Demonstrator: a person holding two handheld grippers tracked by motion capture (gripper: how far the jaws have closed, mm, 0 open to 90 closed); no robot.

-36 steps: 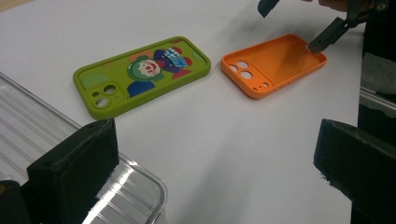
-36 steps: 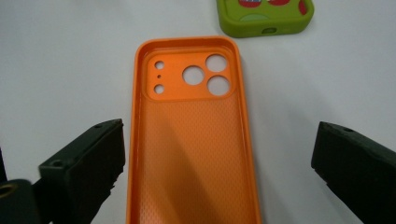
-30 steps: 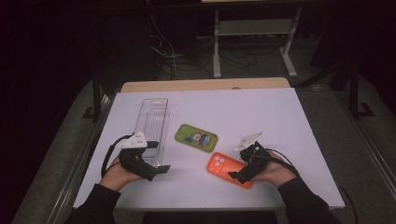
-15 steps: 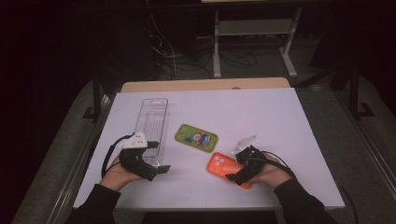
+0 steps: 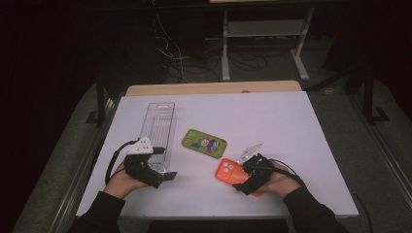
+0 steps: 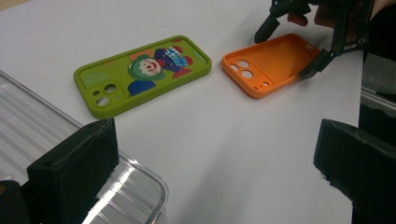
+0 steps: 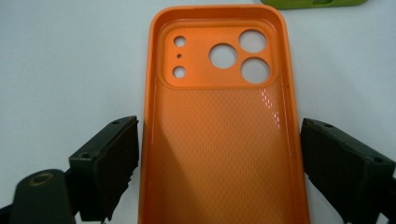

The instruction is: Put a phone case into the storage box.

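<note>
High view: right tongs (image 5: 241,184) over near end of orange phone case (image 5: 228,171) on white worktop (image 5: 291,126); left tongs (image 5: 167,175) beside clear tray (image 5: 158,127).
Left gripper view: left tongs (image 6: 210,163) wide apart, holding nothing; green phone case (image 6: 144,74) ahead.
Right gripper view: right tongs (image 7: 219,158) straddle orange case, just closing, pads not yet pressing.

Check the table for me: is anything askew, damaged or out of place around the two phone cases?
Nothing stands out. The orange case lies flat, hollow side up and intact, between the right gripper's pads, which do not yet press on it. The green case lies flat beside it, apart, and the clear tray sits undisturbed.
</note>
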